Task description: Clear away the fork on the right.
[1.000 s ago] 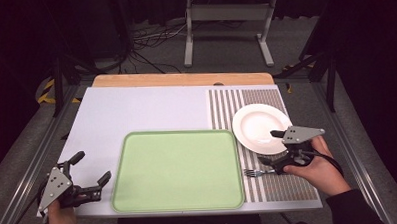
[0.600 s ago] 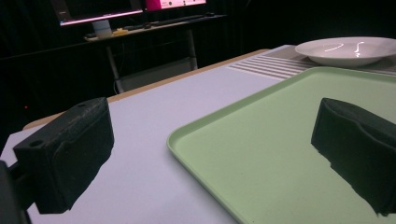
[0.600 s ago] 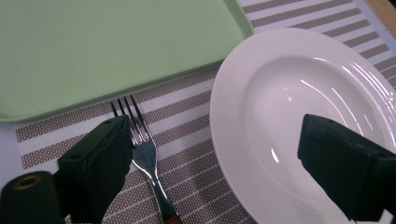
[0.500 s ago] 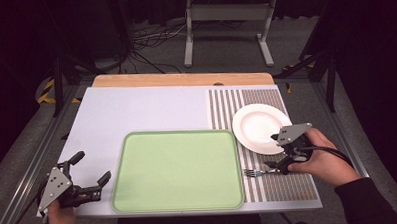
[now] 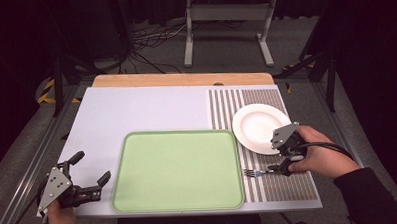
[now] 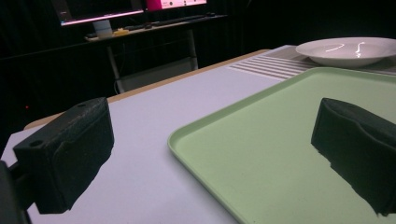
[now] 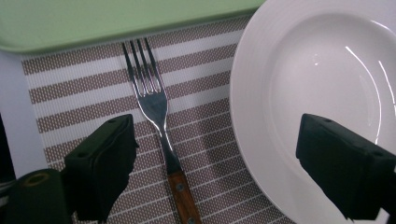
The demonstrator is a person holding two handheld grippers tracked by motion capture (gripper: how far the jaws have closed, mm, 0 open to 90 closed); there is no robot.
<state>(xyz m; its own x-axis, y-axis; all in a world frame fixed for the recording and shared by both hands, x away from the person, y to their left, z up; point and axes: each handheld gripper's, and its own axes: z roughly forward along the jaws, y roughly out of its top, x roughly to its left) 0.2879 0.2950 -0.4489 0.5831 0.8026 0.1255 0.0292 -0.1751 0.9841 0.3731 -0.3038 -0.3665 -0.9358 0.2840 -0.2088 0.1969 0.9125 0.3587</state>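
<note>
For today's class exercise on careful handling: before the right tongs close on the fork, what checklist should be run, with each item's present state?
1. Right tongs open: ok.
2. Fork between the jaws: ok, though nearer one jaw.
3. Plate out of the closing path: not ok, one jaw is over it.
4. Fork lying flat on the striped mat: ok.
5. Tray bare: ok.
6. Left tongs open, away from the fork: ok.

We saw a pale tabletop carrying a green tray beside a striped mat, where a white plate and a fork lay
</note>
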